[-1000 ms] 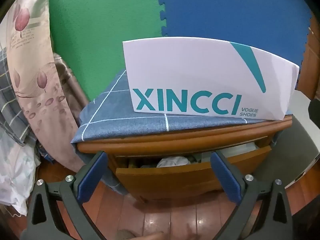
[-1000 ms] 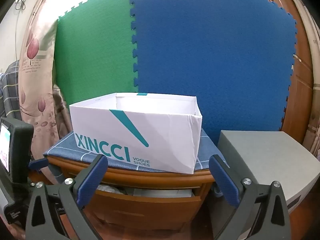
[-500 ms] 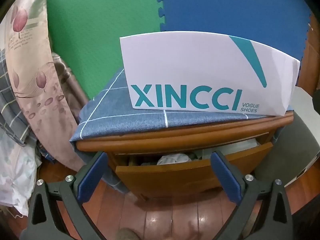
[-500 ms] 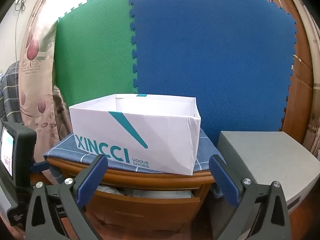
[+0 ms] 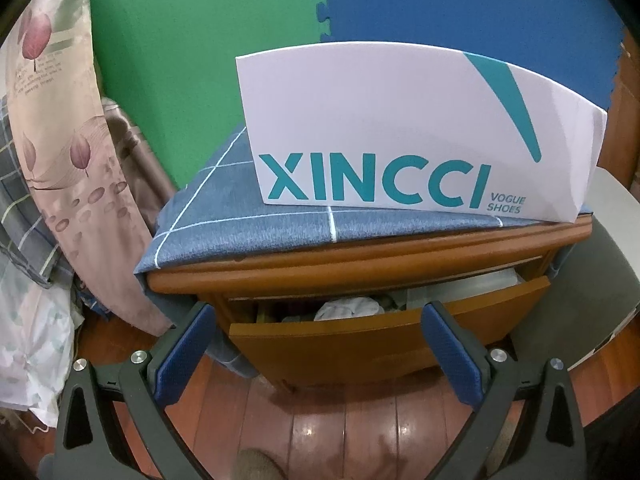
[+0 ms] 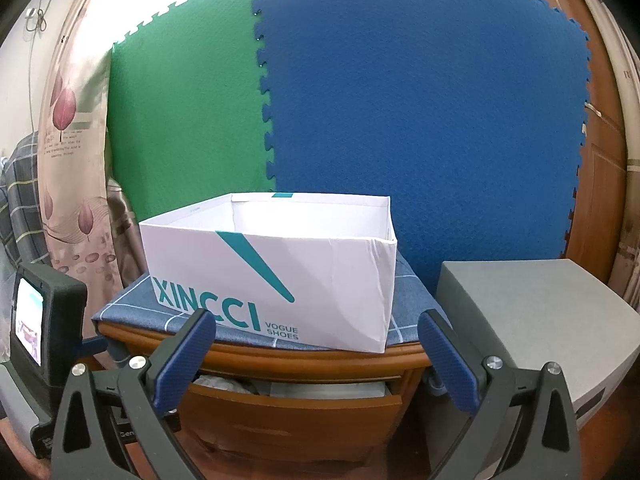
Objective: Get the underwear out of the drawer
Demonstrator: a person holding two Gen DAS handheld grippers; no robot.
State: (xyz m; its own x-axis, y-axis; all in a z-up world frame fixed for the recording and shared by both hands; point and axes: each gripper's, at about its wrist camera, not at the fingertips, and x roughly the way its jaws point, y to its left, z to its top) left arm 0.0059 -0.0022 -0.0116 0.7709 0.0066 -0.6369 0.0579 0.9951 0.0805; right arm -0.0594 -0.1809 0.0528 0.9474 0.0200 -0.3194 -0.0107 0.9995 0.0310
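Green foam mat (image 6: 184,120) and blue foam mat (image 6: 420,120) cover the wall, interlocked. At nine o'clock hangs a floral curtain (image 5: 60,140); at three o'clock a wooden door (image 6: 600,184). Reddish wooden floor (image 5: 340,420) at six o'clock, glossy. A grey cabinet (image 6: 532,312) stands at four o'clock.

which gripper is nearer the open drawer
Left. The left gripper hangs open just before the drawer, facing its front. The right gripper sits open higher and further back, level with the box.
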